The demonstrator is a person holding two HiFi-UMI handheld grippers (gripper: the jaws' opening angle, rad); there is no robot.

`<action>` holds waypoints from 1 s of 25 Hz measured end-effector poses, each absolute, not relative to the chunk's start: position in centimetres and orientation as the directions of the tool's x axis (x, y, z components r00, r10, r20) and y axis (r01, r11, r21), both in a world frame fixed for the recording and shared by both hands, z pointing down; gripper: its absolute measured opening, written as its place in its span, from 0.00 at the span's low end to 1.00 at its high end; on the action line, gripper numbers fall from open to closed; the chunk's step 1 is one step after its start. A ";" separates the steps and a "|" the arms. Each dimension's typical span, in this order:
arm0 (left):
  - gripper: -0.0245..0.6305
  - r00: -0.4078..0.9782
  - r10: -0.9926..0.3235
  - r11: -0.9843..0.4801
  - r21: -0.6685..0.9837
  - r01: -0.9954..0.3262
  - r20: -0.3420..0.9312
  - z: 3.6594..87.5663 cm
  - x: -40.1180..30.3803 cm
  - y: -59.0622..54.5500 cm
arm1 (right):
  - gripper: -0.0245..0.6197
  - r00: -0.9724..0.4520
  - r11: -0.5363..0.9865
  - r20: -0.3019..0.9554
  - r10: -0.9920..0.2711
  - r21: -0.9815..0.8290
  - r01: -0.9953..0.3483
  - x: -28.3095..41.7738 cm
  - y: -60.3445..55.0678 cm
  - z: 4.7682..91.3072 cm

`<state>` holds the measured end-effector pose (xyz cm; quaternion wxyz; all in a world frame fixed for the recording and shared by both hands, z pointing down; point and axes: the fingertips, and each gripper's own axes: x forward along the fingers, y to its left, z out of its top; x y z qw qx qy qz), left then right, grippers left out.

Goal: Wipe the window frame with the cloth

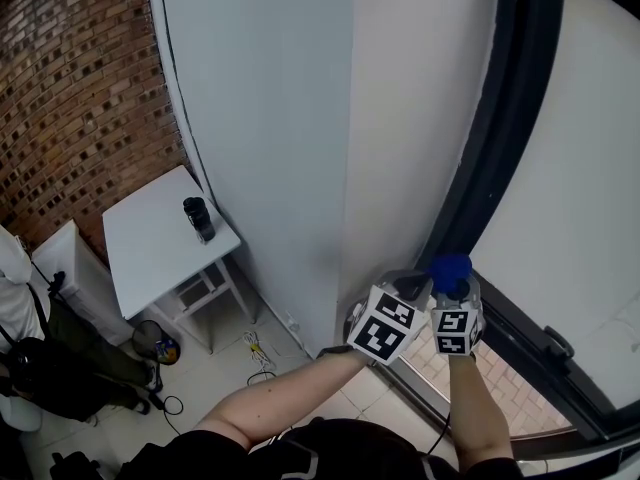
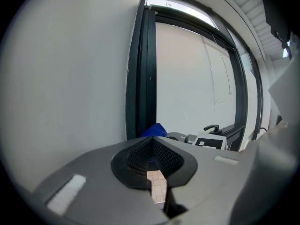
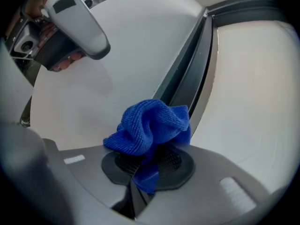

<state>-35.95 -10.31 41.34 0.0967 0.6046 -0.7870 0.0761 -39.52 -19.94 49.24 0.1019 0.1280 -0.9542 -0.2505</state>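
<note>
Although the right gripper (image 3: 149,162) has its jaws clamped on the bunched blue cloth (image 3: 147,128), the cloth only reaches the foot of the dark window frame (image 3: 187,86); contact is unconfirmed. The left gripper (image 2: 152,161), beside the frame, is closed and empty. Judgement: the frame's upper run remains unwiped.

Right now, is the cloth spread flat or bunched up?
Bunched up. The blue cloth is a crumpled wad of folds, pinched in the right gripper.
</note>
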 end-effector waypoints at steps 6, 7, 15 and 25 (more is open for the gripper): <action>0.03 -0.246 -0.934 0.255 0.002 -0.967 0.258 41.9 -36.4 -10.3 | 0.14 -0.928 0.850 0.176 -0.328 0.484 -0.208 -39.9 -20.5 51.0; 0.03 -0.243 -0.935 0.252 0.003 -0.968 0.260 41.8 -36.4 -10.2 | 0.14 -0.925 0.853 0.182 -0.332 0.478 -0.212 -39.9 -20.4 51.1; 0.03 -0.233 -0.936 0.241 0.000 -0.970 0.263 42.7 -36.2 -9.8 | 0.14 -0.910 0.874 0.234 -0.343 0.435 -0.218 -39.7 -20.5 53.8; 0.03 -0.231 -0.938 0.241 0.009 -0.970 0.259 43.3 -36.4 -9.3 | 0.14 -0.909 0.915 0.283 -0.307 0.351 -0.200 -39.6 -20.3 54.9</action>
